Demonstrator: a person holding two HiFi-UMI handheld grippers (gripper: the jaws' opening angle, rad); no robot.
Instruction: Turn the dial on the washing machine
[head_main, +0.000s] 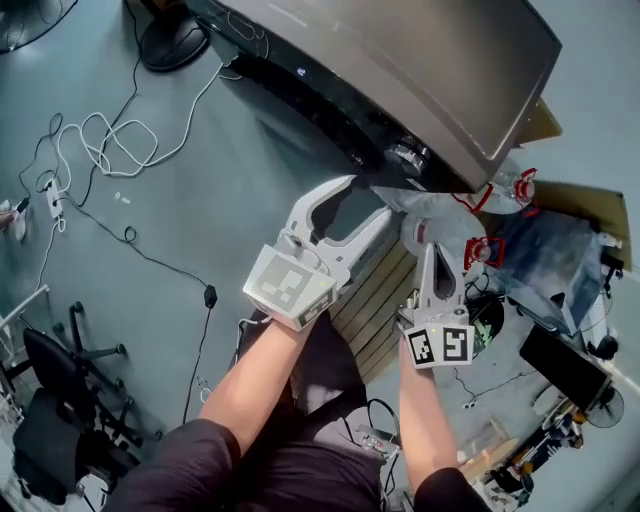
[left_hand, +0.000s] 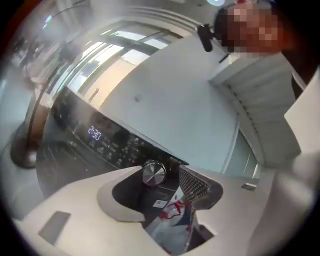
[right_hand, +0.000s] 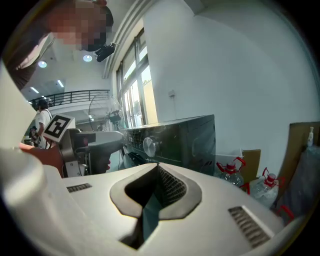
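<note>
The dark washing machine (head_main: 430, 60) stands at the top of the head view, its silver dial (head_main: 408, 155) on the front panel. My left gripper (head_main: 366, 201) reaches toward the dial with its jaws open and nothing between them. In the left gripper view the dial (left_hand: 153, 173) sits just beyond the left gripper (left_hand: 161, 186), apart from the meshed pad (left_hand: 193, 184), and a lit display (left_hand: 94, 133) glows further left. My right gripper (head_main: 430, 252) hangs lower right of the dial, shut on nothing. The right gripper view shows the right gripper (right_hand: 157, 167), the dial (right_hand: 150, 145) and the left gripper (right_hand: 95, 142).
Water bottles with red caps (head_main: 515, 185) and a clear plastic bag (head_main: 440, 215) lie right of the machine. White and black cables (head_main: 110, 140) trail over the floor at left. A slatted board (head_main: 380, 300) lies under the grippers, and an office chair (head_main: 60, 380) stands bottom left.
</note>
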